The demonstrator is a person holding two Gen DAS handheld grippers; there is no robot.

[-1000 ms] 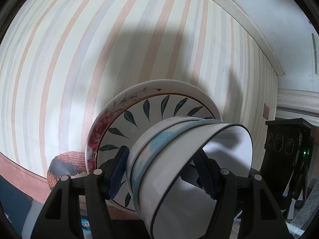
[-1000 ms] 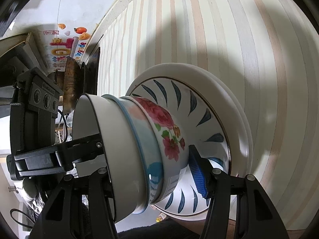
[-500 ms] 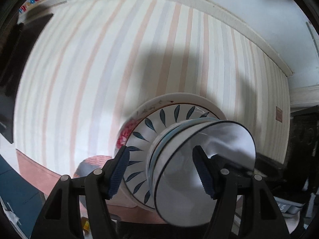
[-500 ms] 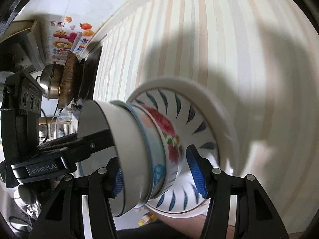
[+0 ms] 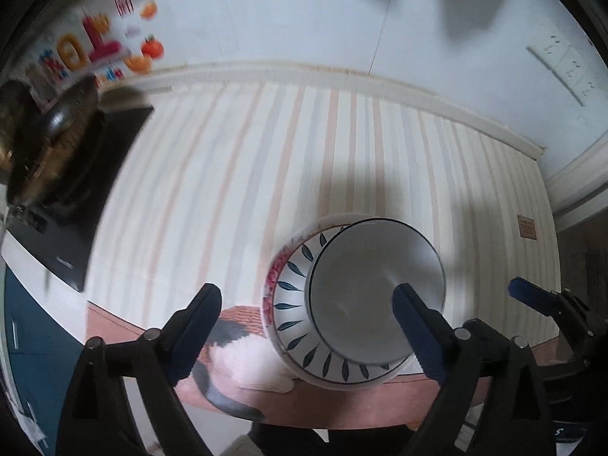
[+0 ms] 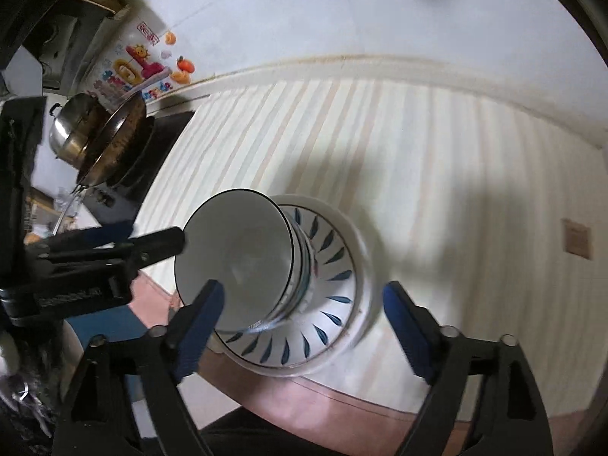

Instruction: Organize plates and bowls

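Both your grippers are released. In the left wrist view your left gripper (image 5: 306, 323) has its jaws spread wide with nothing between them that they touch; the right blue pad (image 5: 414, 326) overlaps the bowl stack only in line of sight, as far as I can tell. In the right wrist view your right gripper (image 6: 300, 323) is likewise spread wide, pads either side of the stack and clear of it.

Task items: the stack of bowls (image 5: 376, 292) sits nested, white bowl with a dark rim on top, lower centre-right of the left wrist frame. It rests on the blue-leaf plate (image 5: 292, 304), which sits on a larger plate with a red floral edge (image 5: 274, 279). In the right wrist view the same bowls (image 6: 239, 258) are centre-left, on the blue-leaf plate (image 6: 334, 296), with a white outer plate rim around it. The whole stack stands on the striped tablecloth (image 5: 266, 174), close to its near edge.

Your left gripper also shows at the left edge of the right wrist frame, its finger tip just beside the top bowl's rim; contact there I cannot tell.

Other items: a pot with lid (image 6: 76, 133) on a dark cooktop (image 6: 152, 159), upper left. A woven mat (image 5: 243, 315) lies lower centre, beside the plates. Colourful wall stickers (image 5: 95, 45) sit upper left. The left side of the left wrist view is blurred.
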